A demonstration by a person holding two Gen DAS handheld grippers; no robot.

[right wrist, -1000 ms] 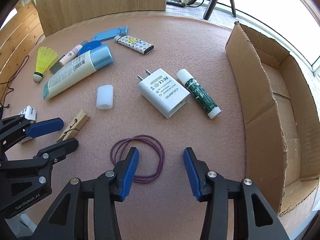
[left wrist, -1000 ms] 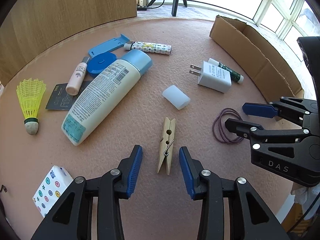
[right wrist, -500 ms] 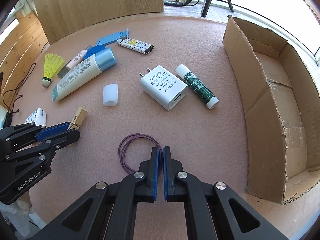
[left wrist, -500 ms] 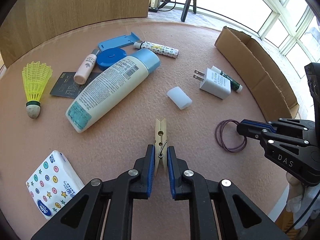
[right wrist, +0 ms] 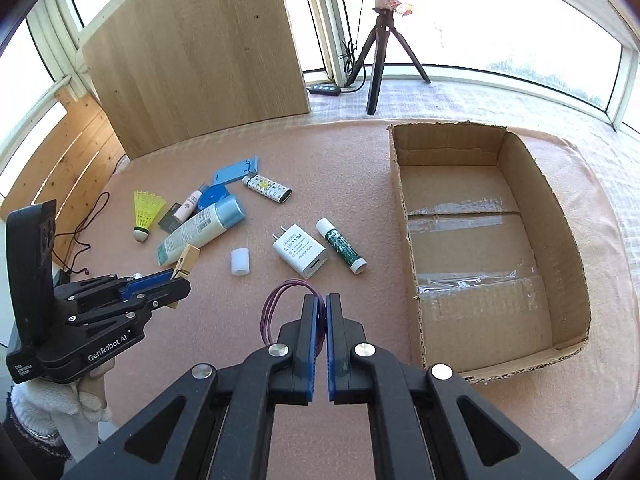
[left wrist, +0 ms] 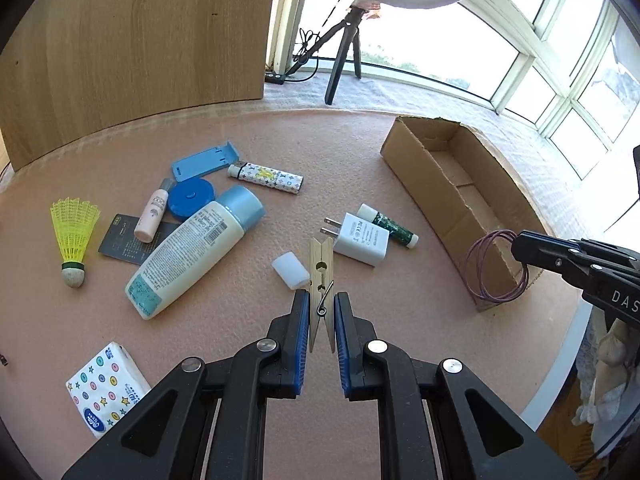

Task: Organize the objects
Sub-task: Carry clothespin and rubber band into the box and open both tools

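Observation:
My left gripper (left wrist: 322, 312) is shut on a wooden clothespin (left wrist: 321, 276) and holds it above the pink table mat; it also shows in the right wrist view (right wrist: 176, 280) with the clothespin (right wrist: 186, 260). My right gripper (right wrist: 322, 308) is shut on a purple hair tie (right wrist: 276, 304), lifted off the mat; in the left wrist view the hair tie (left wrist: 480, 268) hangs from the right gripper (left wrist: 516, 246) in front of the near corner of the open cardboard box (left wrist: 448, 196). The box (right wrist: 480, 240) is empty.
On the mat lie a white charger (right wrist: 300, 256), green lip balm (right wrist: 340, 250), white cap (right wrist: 240, 262), lotion bottle (left wrist: 192, 252), patterned lighter (left wrist: 266, 178), blue stand (left wrist: 204, 162), blue tape measure (left wrist: 190, 200), small tube (left wrist: 152, 216), dark card (left wrist: 128, 240), yellow shuttlecock (left wrist: 74, 236), tissue pack (left wrist: 106, 388).
Both grippers closed on their objects, the left on the clothespin and the right on the hair tie, and then lifted them up off the mat.

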